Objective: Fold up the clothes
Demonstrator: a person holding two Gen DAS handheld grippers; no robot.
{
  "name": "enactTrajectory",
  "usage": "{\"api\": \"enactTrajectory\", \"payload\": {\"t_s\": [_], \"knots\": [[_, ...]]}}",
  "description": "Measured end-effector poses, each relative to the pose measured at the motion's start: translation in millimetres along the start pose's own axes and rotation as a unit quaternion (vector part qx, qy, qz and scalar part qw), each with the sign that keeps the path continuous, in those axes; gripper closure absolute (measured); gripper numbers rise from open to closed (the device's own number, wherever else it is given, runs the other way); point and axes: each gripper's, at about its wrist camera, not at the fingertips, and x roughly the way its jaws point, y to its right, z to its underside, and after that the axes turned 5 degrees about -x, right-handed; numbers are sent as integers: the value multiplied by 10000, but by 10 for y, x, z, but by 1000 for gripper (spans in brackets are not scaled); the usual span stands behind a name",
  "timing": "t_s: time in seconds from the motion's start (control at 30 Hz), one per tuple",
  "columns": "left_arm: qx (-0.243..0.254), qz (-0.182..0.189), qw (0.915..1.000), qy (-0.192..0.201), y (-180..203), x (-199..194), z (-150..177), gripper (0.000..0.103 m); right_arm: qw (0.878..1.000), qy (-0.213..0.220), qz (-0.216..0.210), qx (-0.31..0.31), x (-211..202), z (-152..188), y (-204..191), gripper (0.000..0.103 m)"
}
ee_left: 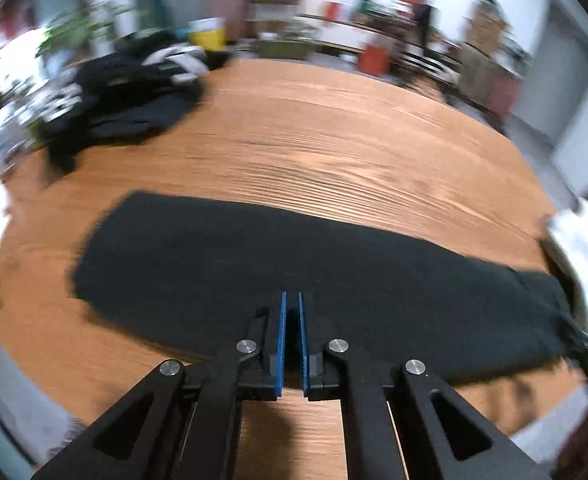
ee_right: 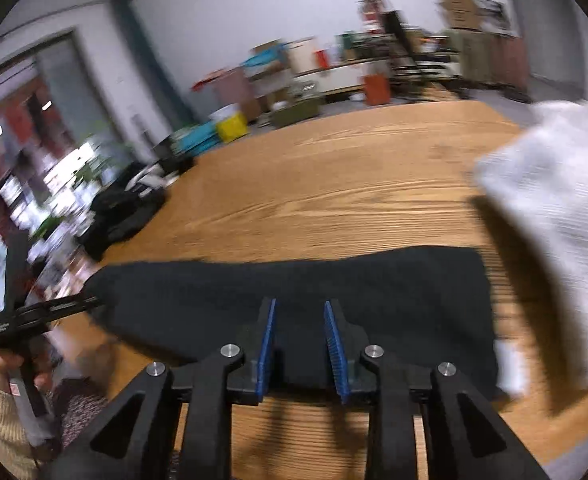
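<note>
A black garment (ee_left: pixel 294 264) lies as a long flat strip across the wooden table (ee_left: pixel 333 140). My left gripper (ee_left: pixel 292 300) sits over its near edge with the blue pads almost together. The slit between them is dark, and I cannot tell whether cloth is pinched there. In the right wrist view the same garment (ee_right: pixel 333 292) lies under my right gripper (ee_right: pixel 299 306). Its pads stand partly apart, with cloth showing in the gap. The left gripper's fingers (ee_right: pixel 74 306) reach the garment's left end, held by a hand (ee_right: pixel 10 364) in a cream sleeve.
A heap of black and white clothes (ee_left: pixel 126 96) sits at the table's far left, also seen as a dark pile (ee_right: pixel 122 208). A white folded cloth (ee_right: pixel 553 220) lies at the right edge, blurred (ee_left: pixel 585 240). Bare wood stretches behind the garment. Boxes and shelves line the far wall.
</note>
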Motion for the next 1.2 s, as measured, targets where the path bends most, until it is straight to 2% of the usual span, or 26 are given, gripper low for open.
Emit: {"api": "enactTrajectory", "payload": {"t_s": [0.13, 0.2, 0.3, 0.37, 0.43, 0.47, 0.53, 0.6, 0.7, 0.77, 0.87, 1.0, 1.03, 1.13, 1.2], "knots": [[48, 82, 9992, -387, 239, 184, 92, 97, 9989, -295, -17, -364, 282, 78, -327, 73], [-58, -93, 9988, -480, 179, 290, 114, 97, 9979, -486, 50, -432, 363, 166, -348, 73], [-258, 93, 9980, -570, 31, 284, 104, 97, 9966, -758, -24, -323, 387, 310, -223, 73], [-262, 130, 9986, -446, -47, 215, 60, 97, 9966, -788, -198, -159, 302, 318, -146, 73], [-308, 13, 9995, -9, -167, 66, -46, 97, 9983, -544, -219, 39, 158, 201, -31, 70], [-361, -53, 9992, 181, -238, 1, -102, 97, 9989, -384, -210, 140, 78, 137, 31, 66], [-665, -393, 9965, 333, -479, -21, -231, 97, 9991, -228, 247, 264, 50, 50, 206, 64], [-897, -816, 9925, 161, -732, 122, -323, 97, 9960, -109, 803, 368, 51, -29, 394, 62], [-1000, -913, 9905, -222, -946, 347, -371, 97, 9902, -144, 1279, 546, 140, -43, 649, 65], [-966, -1037, 9891, -387, -1006, 445, -380, 97, 9881, -204, 1408, 592, 199, -71, 768, 66], [-956, -1163, 9879, -362, -987, 454, -383, 97, 9815, -292, 1802, 575, 154, 33, 976, 65], [-732, -1529, 9853, -229, -807, 390, -327, 97, 9846, -136, 1521, 849, -14, 102, 1099, 66], [-631, -1643, 9843, -103, -723, 325, -320, 97, 9854, -35, 1491, 817, -64, 87, 1050, 63], [-486, -1507, 9874, 60, -516, 190, -282, 97, 9923, 191, 1114, 510, -172, 58, 771, 62], [-370, -1486, 9882, 63, -412, 143, -242, 97, 9949, -3, 964, 293, -100, 127, 599, 64]]}}
